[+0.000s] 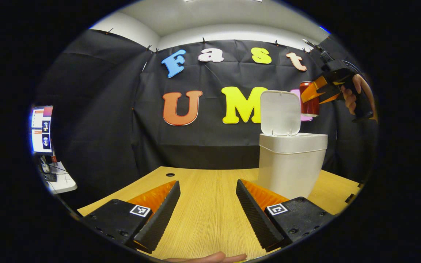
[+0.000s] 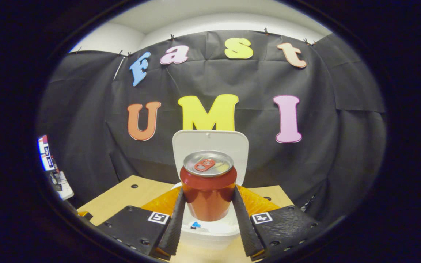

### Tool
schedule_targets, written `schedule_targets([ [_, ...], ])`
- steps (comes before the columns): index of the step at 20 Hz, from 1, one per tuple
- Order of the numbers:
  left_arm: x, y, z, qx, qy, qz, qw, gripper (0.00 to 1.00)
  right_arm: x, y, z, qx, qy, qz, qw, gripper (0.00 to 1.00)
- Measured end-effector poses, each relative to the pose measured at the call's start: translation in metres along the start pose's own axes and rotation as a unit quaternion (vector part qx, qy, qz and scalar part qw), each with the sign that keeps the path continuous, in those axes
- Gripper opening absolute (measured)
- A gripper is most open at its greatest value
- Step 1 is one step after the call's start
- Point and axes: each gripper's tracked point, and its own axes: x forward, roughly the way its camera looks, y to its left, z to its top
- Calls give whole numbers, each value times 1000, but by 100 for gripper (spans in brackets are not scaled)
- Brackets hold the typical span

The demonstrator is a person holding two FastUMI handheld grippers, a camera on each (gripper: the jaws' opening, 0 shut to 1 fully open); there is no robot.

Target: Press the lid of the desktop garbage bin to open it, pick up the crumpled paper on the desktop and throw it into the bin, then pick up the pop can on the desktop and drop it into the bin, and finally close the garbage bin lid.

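We've got the pop can upright, pinched by the right gripper, directly above the open bin. Left gripper fingers spread over the desk.

**Can hangs over the open bin**

The left gripper sits low over the wooden desktop, fingers wide apart, nothing between them. Ahead and to its right stands the white garbage bin, lid upright. Above and beyond the bin, the right gripper clamps the red pop can, a hand on its grip.
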Motion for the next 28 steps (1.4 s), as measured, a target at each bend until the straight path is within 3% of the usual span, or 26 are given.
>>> schedule_targets([
  [10, 3, -5, -6, 8, 9, -5, 1000, 99, 32, 15, -18, 13, 30, 0, 999, 79],
  [14, 4, 2, -7, 6, 12, 3, 1000, 99, 28, 17, -8, -4, 14, -1, 1000, 93],
  [15, 3, -1, -5, 5, 8, -1, 1000, 99, 26, 16, -2, -10, 4, -4, 1000, 98],
  [22, 2, 5, 0, 12, 0, 6, 1000, 99, 13, 33, 77, -12, -71, 10, 997, 97],
  [25, 4, 5, -5, 9, 13, 14, 1000, 99, 28, 35, 117, -10, -103, -9, 995, 95],
  [28, 2, -7, -7, 10, 16, -4, 1000, 99, 56, 51, 139, -9, -128, -11, 992, 97],
])
